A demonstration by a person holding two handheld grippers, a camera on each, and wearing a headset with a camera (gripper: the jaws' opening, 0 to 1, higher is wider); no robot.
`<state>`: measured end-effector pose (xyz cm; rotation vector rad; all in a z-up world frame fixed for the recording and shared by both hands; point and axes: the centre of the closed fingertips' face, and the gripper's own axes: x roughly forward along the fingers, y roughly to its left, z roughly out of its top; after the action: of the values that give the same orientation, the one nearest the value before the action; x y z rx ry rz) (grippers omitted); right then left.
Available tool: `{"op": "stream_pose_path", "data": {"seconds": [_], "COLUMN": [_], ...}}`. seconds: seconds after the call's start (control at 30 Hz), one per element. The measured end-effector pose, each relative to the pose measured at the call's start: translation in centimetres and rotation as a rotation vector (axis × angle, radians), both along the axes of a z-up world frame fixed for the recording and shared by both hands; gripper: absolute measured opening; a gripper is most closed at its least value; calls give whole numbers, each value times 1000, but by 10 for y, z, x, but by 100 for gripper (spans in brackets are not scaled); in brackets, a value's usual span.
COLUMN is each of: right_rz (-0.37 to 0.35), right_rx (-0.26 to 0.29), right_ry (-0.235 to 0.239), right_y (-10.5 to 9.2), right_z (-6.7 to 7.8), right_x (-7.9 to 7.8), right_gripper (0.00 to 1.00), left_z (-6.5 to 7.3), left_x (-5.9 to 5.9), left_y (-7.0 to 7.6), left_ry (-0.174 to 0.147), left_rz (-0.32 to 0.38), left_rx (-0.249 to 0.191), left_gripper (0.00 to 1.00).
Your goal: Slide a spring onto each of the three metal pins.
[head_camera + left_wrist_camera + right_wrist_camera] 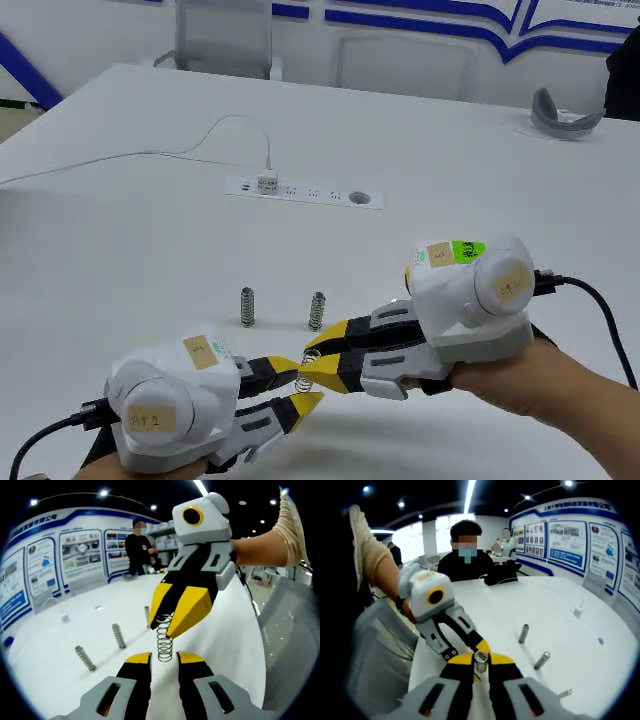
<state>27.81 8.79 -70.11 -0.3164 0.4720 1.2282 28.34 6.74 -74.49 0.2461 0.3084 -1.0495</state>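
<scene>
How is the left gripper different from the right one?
The right gripper is shut on a spring; the left gripper is open and holds nothing. The right gripper has a green sticker on top; the left gripper has only tan labels. Both have white bodies and yellow-and-black jaws, and they point at each other with their tips close together.

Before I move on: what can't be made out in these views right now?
1. Third pin: head view, hidden behind the right tool; right gripper view, too small to judge its tip.
2. Held spring: head view, mostly covered by yellow jaw tips; right gripper view, seen end-on, length hidden between the jaws.
3. Left tool: head view, rear cut off by the bottom edge.
</scene>
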Motion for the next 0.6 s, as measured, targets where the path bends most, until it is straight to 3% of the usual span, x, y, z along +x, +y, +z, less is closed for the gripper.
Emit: {"op": "stream_pose_path", "data": {"seconds": [0.6], "right_rz": [-58], "right_rx": [14], "right_ry": [-15], "right_y": [-18], "right_z": [11], "right_x": [8], "right_gripper": [12], "left_z": [2], "left_x": [8], "left_y": [29], "left_ry": [15], "left_rz": [94], "left_rx": [-25], "left_gripper": [51]}}
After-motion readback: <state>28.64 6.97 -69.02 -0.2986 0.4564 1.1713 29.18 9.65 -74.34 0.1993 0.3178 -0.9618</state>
